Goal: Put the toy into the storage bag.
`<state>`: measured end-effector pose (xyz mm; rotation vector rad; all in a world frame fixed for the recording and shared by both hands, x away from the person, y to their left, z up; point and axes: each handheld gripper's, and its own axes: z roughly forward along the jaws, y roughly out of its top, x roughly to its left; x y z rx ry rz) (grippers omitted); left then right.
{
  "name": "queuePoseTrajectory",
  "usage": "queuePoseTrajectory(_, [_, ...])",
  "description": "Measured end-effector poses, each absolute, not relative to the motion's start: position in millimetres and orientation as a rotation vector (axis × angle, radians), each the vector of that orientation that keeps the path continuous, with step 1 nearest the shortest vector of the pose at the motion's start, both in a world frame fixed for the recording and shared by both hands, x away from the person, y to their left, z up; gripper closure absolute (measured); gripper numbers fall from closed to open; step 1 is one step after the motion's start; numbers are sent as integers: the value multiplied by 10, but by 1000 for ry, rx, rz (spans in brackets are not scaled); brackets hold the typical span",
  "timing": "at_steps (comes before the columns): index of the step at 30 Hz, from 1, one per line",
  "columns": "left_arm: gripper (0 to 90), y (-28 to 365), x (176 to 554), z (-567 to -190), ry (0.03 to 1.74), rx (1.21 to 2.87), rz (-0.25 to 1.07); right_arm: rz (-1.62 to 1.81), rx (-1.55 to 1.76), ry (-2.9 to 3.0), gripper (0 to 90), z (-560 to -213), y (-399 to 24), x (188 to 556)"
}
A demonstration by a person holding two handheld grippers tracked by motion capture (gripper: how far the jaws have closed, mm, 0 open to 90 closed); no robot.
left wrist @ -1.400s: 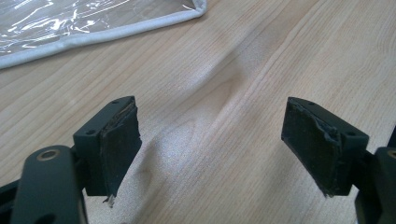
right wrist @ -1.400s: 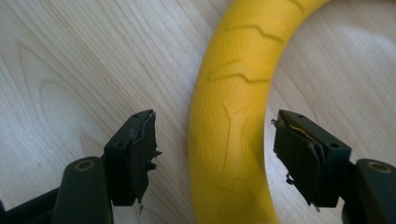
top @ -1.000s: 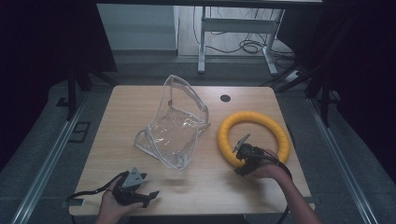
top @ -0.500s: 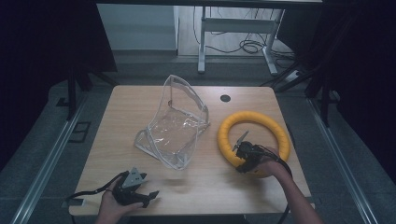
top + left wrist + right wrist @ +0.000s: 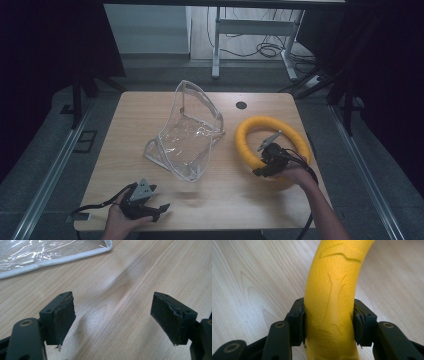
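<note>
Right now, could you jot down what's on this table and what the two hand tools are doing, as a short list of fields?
Table: light wood
Yellow ring: on the table's right side
Clear bag: middle of the table, standing open
Right gripper: jaws shut on the yellow ring's near side
Left gripper: jaws wide open over bare wood, near the front edge

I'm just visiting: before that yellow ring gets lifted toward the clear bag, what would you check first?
1. Right gripper clamped on the yellow ring: ok, pads press both sides.
2. Grip centred on the ring's tube: ok.
3. Clear bag open to receive the ring: cannot tell; it stands tilted, mouth unclear.
4. Left gripper free to help: ok, jaws open, nothing between them.
5. Table path between ring and bag free: ok.
6. Cable clear of the ring: cannot tell.
</note>
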<state>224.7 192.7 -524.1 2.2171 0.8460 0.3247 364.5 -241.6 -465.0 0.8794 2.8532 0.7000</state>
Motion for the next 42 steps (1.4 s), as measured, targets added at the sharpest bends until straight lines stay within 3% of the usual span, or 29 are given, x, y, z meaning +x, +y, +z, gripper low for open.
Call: queuePoseTrajectory(42, [195, 1931, 2260, -5227, 849, 2208, 328, 1336, 939, 2549, 520, -4046, -2520, 3559])
